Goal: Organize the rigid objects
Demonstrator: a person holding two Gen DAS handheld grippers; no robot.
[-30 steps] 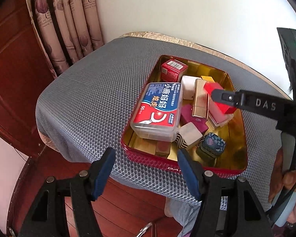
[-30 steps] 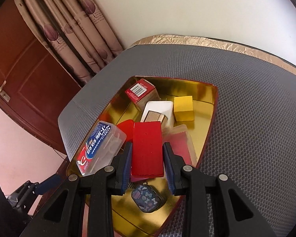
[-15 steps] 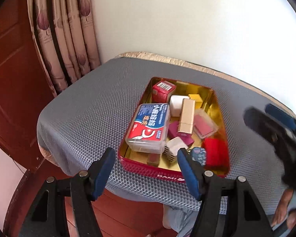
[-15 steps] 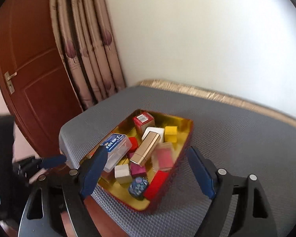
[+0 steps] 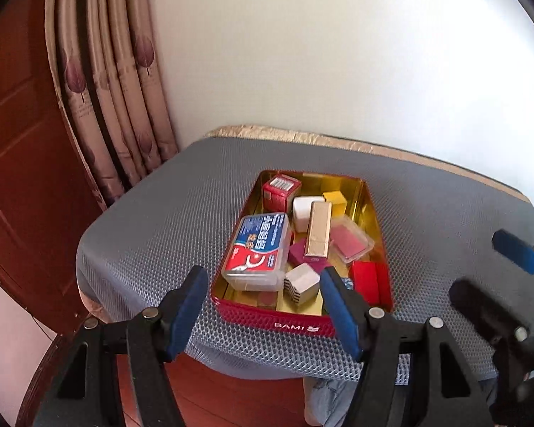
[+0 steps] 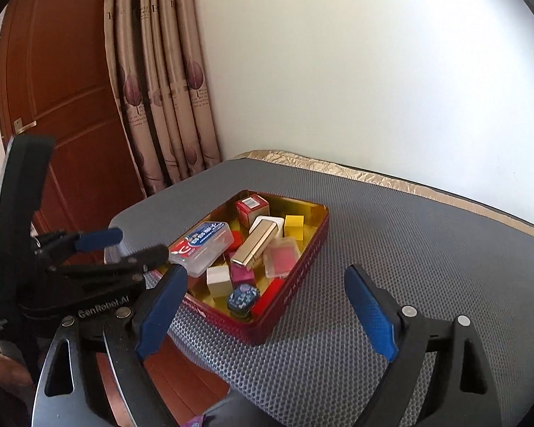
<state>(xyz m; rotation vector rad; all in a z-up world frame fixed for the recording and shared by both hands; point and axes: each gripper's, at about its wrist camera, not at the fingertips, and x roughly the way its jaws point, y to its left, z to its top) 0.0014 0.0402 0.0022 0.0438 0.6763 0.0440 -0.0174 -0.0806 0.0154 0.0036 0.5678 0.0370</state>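
A red tin (image 5: 274,323) with a gold inside sits on the grey mesh table and holds several small things. Among them are a clear floss box (image 5: 258,249), a gold case (image 5: 318,233) and a red block (image 5: 368,279) in the near right corner. My left gripper (image 5: 262,271) hangs open in front of the tin's near wall, holding nothing. In the right wrist view the tin (image 6: 295,284) lies ahead and to the left, the red block (image 6: 267,295) at its near end. My right gripper (image 6: 266,270) is back from the tin, its jaws opening with nothing gripped.
The grey mesh table (image 6: 427,249) has a gold cloth edge along a white wall. Curtains (image 5: 117,106) and a wooden door (image 6: 71,89) stand to the left. The other gripper shows in each view: the right gripper (image 5: 495,270), the left gripper (image 6: 142,242).
My right gripper has let go of the red block, which now lies in the tin, and has drawn back and up with its jaws wide. My left gripper has also backed away.
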